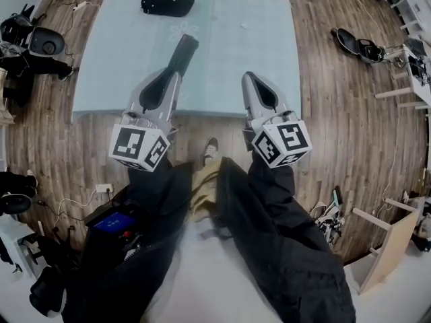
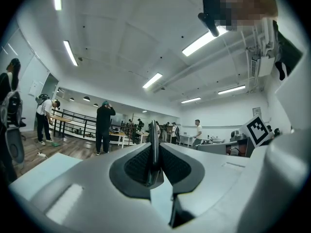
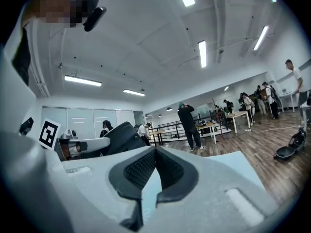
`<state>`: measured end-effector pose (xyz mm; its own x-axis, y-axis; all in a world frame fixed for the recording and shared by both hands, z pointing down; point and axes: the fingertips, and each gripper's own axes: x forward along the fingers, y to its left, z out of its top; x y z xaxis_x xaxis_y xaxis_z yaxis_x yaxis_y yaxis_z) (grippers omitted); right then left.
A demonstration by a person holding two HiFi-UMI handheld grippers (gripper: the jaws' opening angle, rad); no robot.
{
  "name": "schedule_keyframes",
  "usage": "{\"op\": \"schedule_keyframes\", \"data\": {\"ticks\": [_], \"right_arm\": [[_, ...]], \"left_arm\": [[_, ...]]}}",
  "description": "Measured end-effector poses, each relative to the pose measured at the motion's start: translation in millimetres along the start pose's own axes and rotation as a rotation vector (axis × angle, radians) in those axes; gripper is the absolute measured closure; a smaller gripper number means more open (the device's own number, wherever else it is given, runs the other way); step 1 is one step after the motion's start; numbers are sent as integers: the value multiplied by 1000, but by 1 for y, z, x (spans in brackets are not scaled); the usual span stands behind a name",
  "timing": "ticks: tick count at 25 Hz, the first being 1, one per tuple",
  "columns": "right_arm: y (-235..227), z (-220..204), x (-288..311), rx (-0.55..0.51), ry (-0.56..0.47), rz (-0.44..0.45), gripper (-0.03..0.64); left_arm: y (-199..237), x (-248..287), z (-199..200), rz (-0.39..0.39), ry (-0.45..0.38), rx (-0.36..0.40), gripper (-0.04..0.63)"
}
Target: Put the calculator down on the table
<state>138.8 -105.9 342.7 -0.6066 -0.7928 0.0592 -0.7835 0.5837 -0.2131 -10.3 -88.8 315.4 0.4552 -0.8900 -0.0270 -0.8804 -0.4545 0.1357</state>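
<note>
A slim dark calculator juts forward from my left gripper, which is shut on its near end. It hangs over the near part of the pale blue table. In the left gripper view the calculator stands edge-on, pinched between the pads of the left gripper. My right gripper hovers over the table's front edge, shut, with nothing in it. In the right gripper view its jaws meet, and the calculator shows at the left.
A black cap lies at the table's far left. The person's dark trousers and a shoe are below the grippers on wooden floor. Chairs stand left of the table. Several people stand further off in the room.
</note>
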Motion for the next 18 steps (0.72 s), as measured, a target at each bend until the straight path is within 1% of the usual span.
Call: {"op": "schedule_keyframes", "data": {"ticks": [4, 8, 11, 14, 17, 18], "right_arm": [[-24, 0, 21, 25, 16, 17, 617], [-25, -7, 49, 38, 43, 42, 617], [-22, -13, 66, 50, 64, 46, 617], [-17, -19, 84, 47, 77, 26, 617], [-13, -31, 113, 44, 101, -15, 617], [-14, -35, 117, 43, 112, -31, 618]], "left_arm": [[5, 26, -4, 17, 22, 6, 546], [27, 35, -10, 52, 52, 4, 546], [42, 37, -15, 60, 66, -4, 546], [64, 42, -23, 51, 82, -19, 546], [99, 54, -32, 44, 109, -37, 548], [105, 57, -35, 41, 118, -44, 546]]}}
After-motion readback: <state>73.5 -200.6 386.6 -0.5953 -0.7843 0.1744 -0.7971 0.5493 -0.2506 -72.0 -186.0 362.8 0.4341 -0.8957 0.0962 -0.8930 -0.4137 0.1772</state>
